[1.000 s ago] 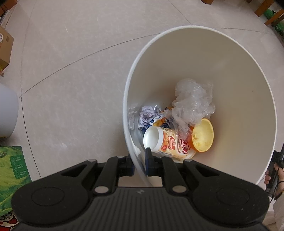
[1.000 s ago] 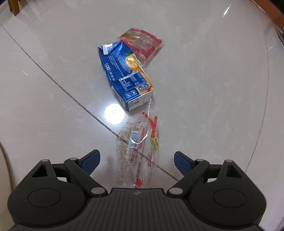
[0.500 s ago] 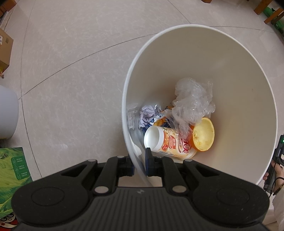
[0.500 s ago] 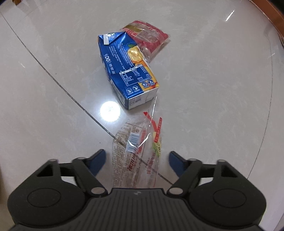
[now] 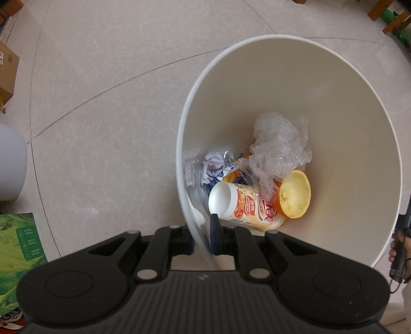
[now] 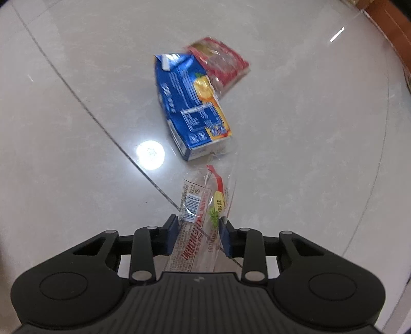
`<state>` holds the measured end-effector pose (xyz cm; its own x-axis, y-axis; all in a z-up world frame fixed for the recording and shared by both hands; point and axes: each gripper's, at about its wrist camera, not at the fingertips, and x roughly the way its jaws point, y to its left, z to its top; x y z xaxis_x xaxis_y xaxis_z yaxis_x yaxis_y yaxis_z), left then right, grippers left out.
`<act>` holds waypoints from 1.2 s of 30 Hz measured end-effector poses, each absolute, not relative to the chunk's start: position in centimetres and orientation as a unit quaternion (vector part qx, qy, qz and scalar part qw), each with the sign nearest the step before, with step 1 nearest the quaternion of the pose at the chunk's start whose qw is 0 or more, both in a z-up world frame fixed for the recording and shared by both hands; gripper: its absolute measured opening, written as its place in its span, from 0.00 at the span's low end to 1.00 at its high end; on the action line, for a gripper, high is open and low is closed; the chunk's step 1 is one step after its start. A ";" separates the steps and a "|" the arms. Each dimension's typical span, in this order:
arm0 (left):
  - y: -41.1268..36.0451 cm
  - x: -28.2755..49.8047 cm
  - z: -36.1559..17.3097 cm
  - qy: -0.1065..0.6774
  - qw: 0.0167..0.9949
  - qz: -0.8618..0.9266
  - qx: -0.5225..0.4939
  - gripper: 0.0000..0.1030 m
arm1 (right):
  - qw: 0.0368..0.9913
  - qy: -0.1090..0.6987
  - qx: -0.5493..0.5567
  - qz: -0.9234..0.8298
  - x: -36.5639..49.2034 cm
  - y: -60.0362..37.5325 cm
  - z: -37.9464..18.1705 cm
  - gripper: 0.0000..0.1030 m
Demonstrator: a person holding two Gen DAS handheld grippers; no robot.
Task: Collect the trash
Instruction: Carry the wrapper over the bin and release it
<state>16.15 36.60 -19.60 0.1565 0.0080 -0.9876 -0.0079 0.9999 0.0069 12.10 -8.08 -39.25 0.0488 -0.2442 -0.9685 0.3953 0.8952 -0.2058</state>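
Note:
My left gripper (image 5: 201,226) points straight down and is shut on the near wall of a white trash bin (image 5: 282,37). Inside the bin lie a drink cup (image 5: 244,208), half an orange peel (image 5: 295,197), crumpled clear plastic (image 5: 280,151) and a paper wad (image 5: 213,164). In the right wrist view my right gripper (image 6: 198,221) has its jaws closing on a clear printed wrapper (image 6: 203,203) on the floor, and both pads press its sides. Just beyond lie a blue juice carton (image 6: 190,102) and a red snack packet (image 6: 221,63).
A green box (image 5: 18,244), a white round container (image 5: 10,164) and a cardboard box (image 5: 7,66) stand left of the bin. A hand holding the other gripper's handle (image 5: 399,246) shows at the bin's right edge. Wooden furniture legs (image 5: 385,15) stand far right.
The right gripper's jaws have come in from wide apart onto the clear wrapper, bunching it, and the gripper has shifted slightly. The left gripper and the bin have stayed still.

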 end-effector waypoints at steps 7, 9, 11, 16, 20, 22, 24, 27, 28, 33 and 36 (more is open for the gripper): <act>36.5 16.1 -19.7 0.647 0.762 0.007 0.003 0.09 | 0.746 0.647 0.039 -0.156 13.7 -4.2 -32.2 0.38; 36.5 16.1 -19.7 0.647 0.762 0.008 -0.001 0.09 | 0.758 0.639 0.025 -0.129 14.2 -2.4 -29.4 0.38; 36.6 16.1 -19.7 0.647 0.763 0.008 -0.002 0.09 | 0.776 0.624 0.010 -0.094 14.6 -0.3 -26.2 0.38; 36.6 15.9 -19.6 0.645 0.765 0.009 -0.002 0.09 | 0.817 0.576 -0.011 -0.006 15.5 4.8 -17.8 0.38; 36.5 15.9 -19.6 0.645 0.764 0.011 0.001 0.09 | 0.844 0.531 -0.046 0.062 16.0 8.9 -12.3 0.39; 36.5 15.9 -19.6 0.645 0.764 0.011 -0.001 0.09 | 0.848 0.517 -0.063 0.095 16.0 11.0 -10.7 0.39; 36.6 15.9 -19.6 0.645 0.764 0.011 -0.004 0.09 | 0.848 0.510 -0.075 0.128 16.0 13.1 -9.8 0.39; 36.5 15.9 -19.5 0.645 0.764 0.010 0.001 0.09 | 0.841 0.508 -0.088 0.163 15.8 15.6 -9.6 0.39; 36.5 15.9 -19.5 0.646 0.763 0.010 0.001 0.09 | 0.839 0.508 -0.092 0.172 15.7 16.4 -9.6 0.39; 36.5 15.9 -19.5 0.647 0.763 0.009 -0.001 0.09 | 0.824 0.522 -0.094 0.200 15.9 18.4 -10.5 0.70; 36.5 15.9 -19.5 0.647 0.762 0.009 -0.001 0.09 | 0.829 0.511 -0.089 0.210 15.3 19.0 -9.6 0.87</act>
